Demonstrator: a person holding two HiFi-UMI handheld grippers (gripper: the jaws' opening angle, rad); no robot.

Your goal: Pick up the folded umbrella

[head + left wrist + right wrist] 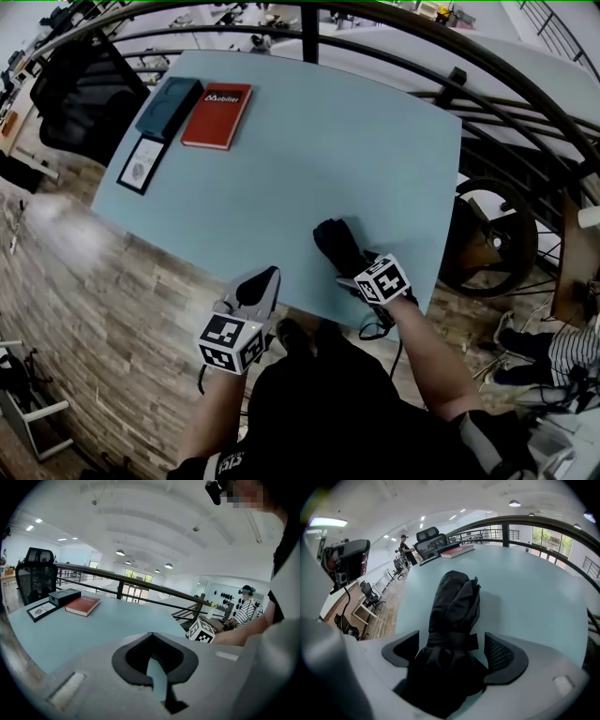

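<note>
- The folded black umbrella (339, 247) lies on the light-blue table (356, 141), near its front edge.
- The right gripper (452, 653) straddles the umbrella, jaws wide apart, pads not pressing.
- The left gripper (154, 663) hangs at the table's front edge, jaws together, empty.

— What sort of place is this?
— An open-plan office, probably on a mezzanine. There is a mesh chair (80, 89) at ten o'clock of the table (328, 159) and a curved railing (375, 23) at twelve. Desks (360, 615) stand below, under round ceiling lamps (120, 552).
</note>
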